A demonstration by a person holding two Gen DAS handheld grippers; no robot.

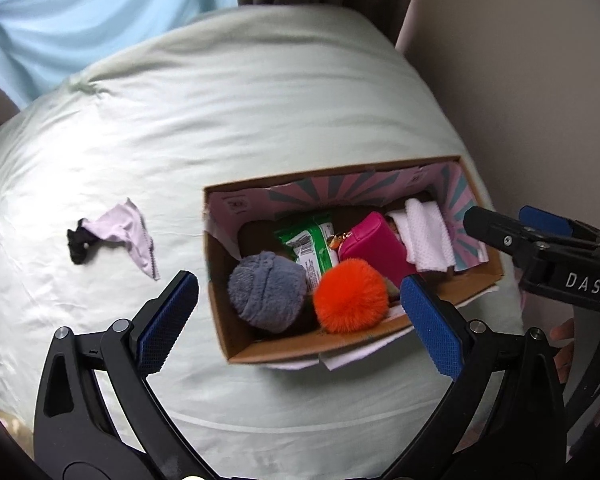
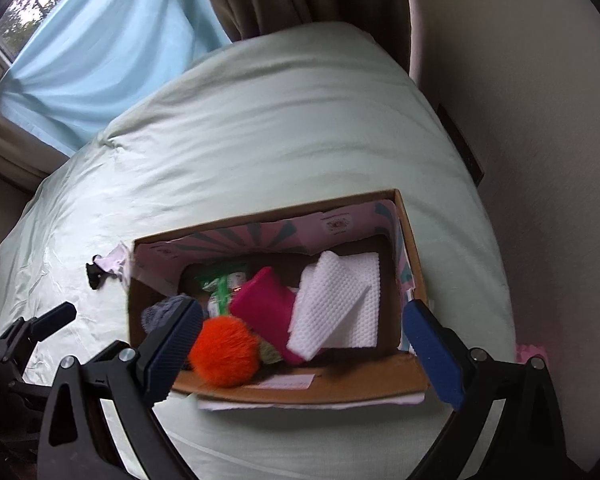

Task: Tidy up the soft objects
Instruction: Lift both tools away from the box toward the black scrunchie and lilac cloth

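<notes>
A cardboard box is seen at the lower centre of both views, lying on a bed with a pale green cover. Inside are kept a grey plush ball, an orange pompom, a pink pouch, a green packet and a white cloth. The fingers of the left gripper and of the right gripper are spread wide, and nothing is held. A lilac cloth and a black item are left on the bed, at the left of the box.

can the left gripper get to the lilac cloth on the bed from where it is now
Probably yes. The left gripper is open and empty, and the lilac cloth lies in the open on the bedcover, outside the box, with nothing between.
</notes>
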